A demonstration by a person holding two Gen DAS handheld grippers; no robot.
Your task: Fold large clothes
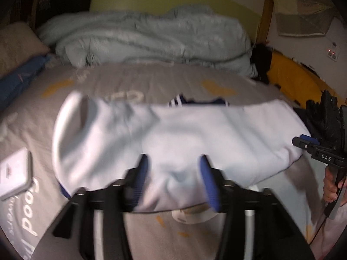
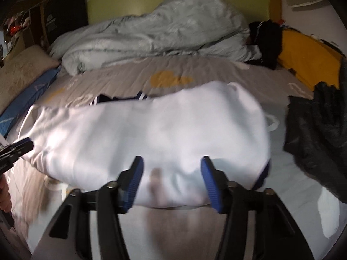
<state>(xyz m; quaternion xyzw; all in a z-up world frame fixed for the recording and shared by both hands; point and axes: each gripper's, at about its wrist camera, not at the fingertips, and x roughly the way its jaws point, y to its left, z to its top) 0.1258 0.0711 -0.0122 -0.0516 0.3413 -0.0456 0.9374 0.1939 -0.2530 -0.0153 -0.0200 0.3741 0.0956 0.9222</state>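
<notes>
A large white garment (image 1: 173,138) with navy trim lies folded into a long band across the grey printed bedsheet (image 1: 134,80). It also shows in the right wrist view (image 2: 151,130). My left gripper (image 1: 173,166) is open, its blue-padded fingers (image 1: 142,173) spread over the garment's near edge. My right gripper (image 2: 171,169) is open too, its fingers (image 2: 208,177) spread over the near edge towards the garment's right end. The right gripper also shows at the right edge of the left wrist view (image 1: 314,147). Both views are motion-blurred.
A crumpled pale quilt (image 1: 147,41) lies at the back of the bed. A white flat device (image 1: 15,173) lies on the sheet at left. Dark clothing (image 2: 318,134) and a yellow item (image 2: 308,60) lie at right. A beige pillow (image 2: 19,75) and a blue item (image 2: 30,93) lie at left.
</notes>
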